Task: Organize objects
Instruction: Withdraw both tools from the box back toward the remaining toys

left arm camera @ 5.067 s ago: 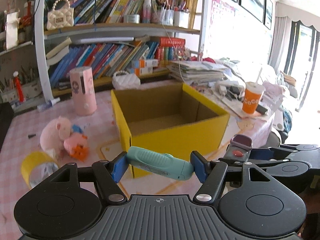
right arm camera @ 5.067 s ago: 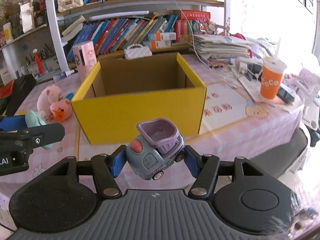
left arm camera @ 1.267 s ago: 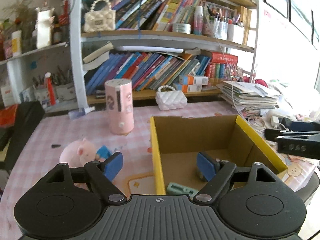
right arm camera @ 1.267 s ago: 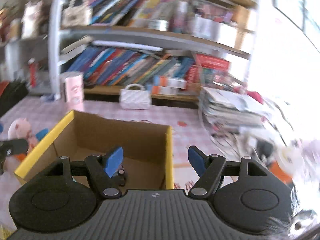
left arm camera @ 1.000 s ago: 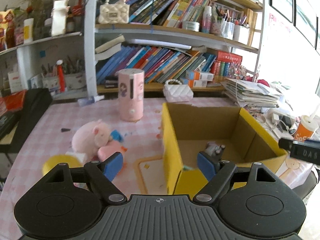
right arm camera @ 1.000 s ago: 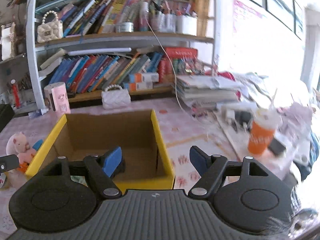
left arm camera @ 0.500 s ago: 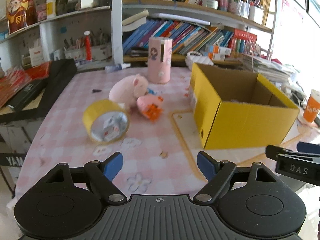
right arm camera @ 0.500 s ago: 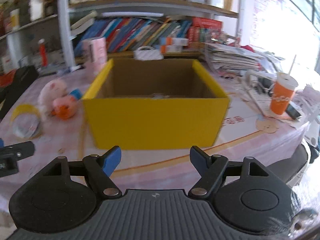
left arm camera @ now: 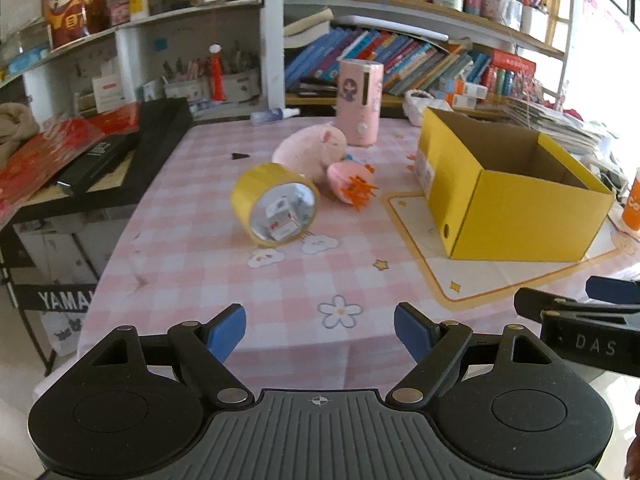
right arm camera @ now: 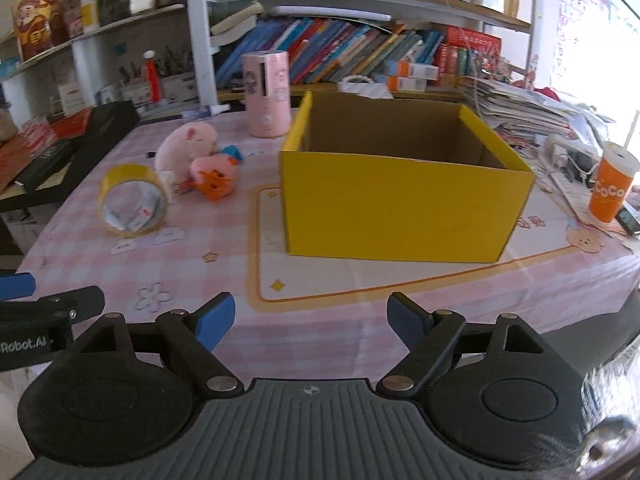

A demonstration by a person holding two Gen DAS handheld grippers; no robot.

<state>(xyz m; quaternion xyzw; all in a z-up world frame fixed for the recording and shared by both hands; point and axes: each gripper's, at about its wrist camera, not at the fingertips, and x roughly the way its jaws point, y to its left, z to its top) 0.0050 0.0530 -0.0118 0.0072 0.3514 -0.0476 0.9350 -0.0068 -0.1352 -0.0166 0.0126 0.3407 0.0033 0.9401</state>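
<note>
A yellow cardboard box [left arm camera: 520, 212] [right arm camera: 400, 208] stands open on the pink checked tablecloth; its floor is hidden from both views. Left of it lie a yellow tape roll [left arm camera: 276, 204] [right arm camera: 134, 200], a pink plush pig [left arm camera: 310, 152] [right arm camera: 186, 148] and a small pink-and-orange plush [left arm camera: 352, 182] [right arm camera: 214, 178]. A pink cylinder [left arm camera: 360, 102] [right arm camera: 267, 92] stands behind them. My left gripper [left arm camera: 320, 330] hangs open and empty over the table's near edge. My right gripper [right arm camera: 310, 320] is empty too, its jaws still opening, in front of the box.
An orange drink cup [right arm camera: 612, 188] and stacked papers [right arm camera: 520, 108] sit right of the box. Bookshelves [left arm camera: 400, 48] line the back. A black case and red books [left arm camera: 80, 152] lie on a side stand at the left. The table edge runs just ahead of both grippers.
Both grippers have pulled back from over the box toward the table's near edge. The teal case and the toy truck they held earlier are gone from the jaws. The right jaws stand wider.
</note>
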